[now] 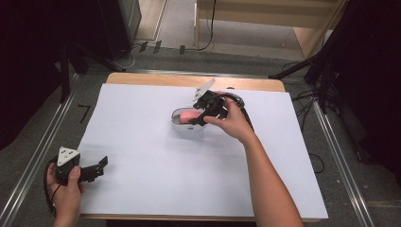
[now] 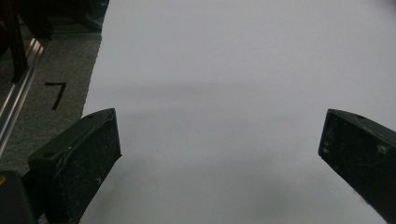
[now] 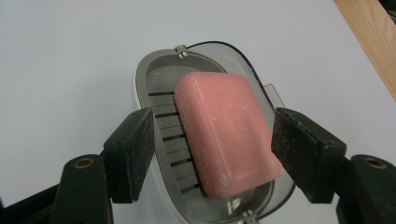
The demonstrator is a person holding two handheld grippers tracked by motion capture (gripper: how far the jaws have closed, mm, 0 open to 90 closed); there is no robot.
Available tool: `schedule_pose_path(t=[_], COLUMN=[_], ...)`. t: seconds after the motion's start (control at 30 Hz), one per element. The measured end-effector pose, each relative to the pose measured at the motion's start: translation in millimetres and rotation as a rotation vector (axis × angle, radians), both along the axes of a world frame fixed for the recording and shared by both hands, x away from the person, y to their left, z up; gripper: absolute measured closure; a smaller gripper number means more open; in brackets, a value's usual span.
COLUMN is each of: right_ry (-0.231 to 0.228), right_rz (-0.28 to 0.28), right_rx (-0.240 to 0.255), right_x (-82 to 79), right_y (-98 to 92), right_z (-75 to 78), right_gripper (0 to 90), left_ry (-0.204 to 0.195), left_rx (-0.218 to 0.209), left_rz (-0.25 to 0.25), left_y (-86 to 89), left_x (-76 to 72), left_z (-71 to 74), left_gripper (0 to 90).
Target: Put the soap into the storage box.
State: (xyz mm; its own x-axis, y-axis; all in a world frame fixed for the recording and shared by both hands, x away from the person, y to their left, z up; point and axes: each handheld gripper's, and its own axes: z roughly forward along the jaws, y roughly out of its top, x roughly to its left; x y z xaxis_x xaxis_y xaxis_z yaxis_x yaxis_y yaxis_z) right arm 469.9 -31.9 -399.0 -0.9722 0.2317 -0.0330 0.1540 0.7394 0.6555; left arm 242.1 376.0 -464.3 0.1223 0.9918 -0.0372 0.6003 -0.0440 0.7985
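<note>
Soap (image 3: 227, 133), one pink bar with rounded corners and a matte, faintly speckled face, is lying tilted in the single soap dish (image 3: 161, 79) near the far middle of the counter (image 1: 142, 142), one end propped on the dish's rim. We are looking at a counter whose pale wooden top is showing as a strip (image 1: 189, 79) along the far edge, the rest lying under one large smooth white sheet. Around it we are seeing grey carpet-like floor (image 1: 42, 137), two metal rails, one on each side, dark curtains, cables and a light wooden piece of furniture at the back. A black "7" (image 2: 56, 94) is marking the floor left of the sheet. The dish is oval, grey and slotted inside, with a clear smoky lid hinged open behind it. We are holding two grippers. The right gripper (image 3: 212, 154) is hovering over the dish with its two rough black fingers (image 3: 133, 149) released, standing on either side of the bar without pressing it. The left gripper (image 2: 219, 149) is resting at the near left corner of the sheet, its two fingers spread wide over bare paper, grasping nothing.
</note>
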Motion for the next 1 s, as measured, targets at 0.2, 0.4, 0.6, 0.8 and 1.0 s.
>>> schedule_pose_path(t=[0.2, 0.4, 0.6, 0.8, 1.0], right_ry=[0.01, 0.004, 0.03, 0.041, 0.012], right_rz=[-0.037, -0.094, -0.145, -0.192, -0.273], right_rx=[0.031, 0.058, 0.098, 0.133, 0.139], right_x=[-2.4, -7.3, -13.8, -23.8, -34.1], right_y=[-12.4, -31.2, -51.9, -69.9, -82.3], right_z=[2.6, 3.1, -1.6, -6.1, -11.2], right_gripper=[31.5, 28.4, 25.4, 14.0, 10.3], left_ry=[0.0, 0.002, 0.0, 0.0, 0.0], left_rx=[0.003, 0.004, 0.004, 0.006, 0.008], left_rz=[0.001, 0.0, 0.0, 0.002, 0.002], left_y=[-0.3, -0.4, -0.7, -0.9, -1.1], left_x=[0.0, 0.2, 0.1, 0.2, 0.2], left_z=[0.0, -0.1, -0.1, -0.2, -0.3], left_gripper=[0.0, 0.0, 0.0, 0.0, 0.0])
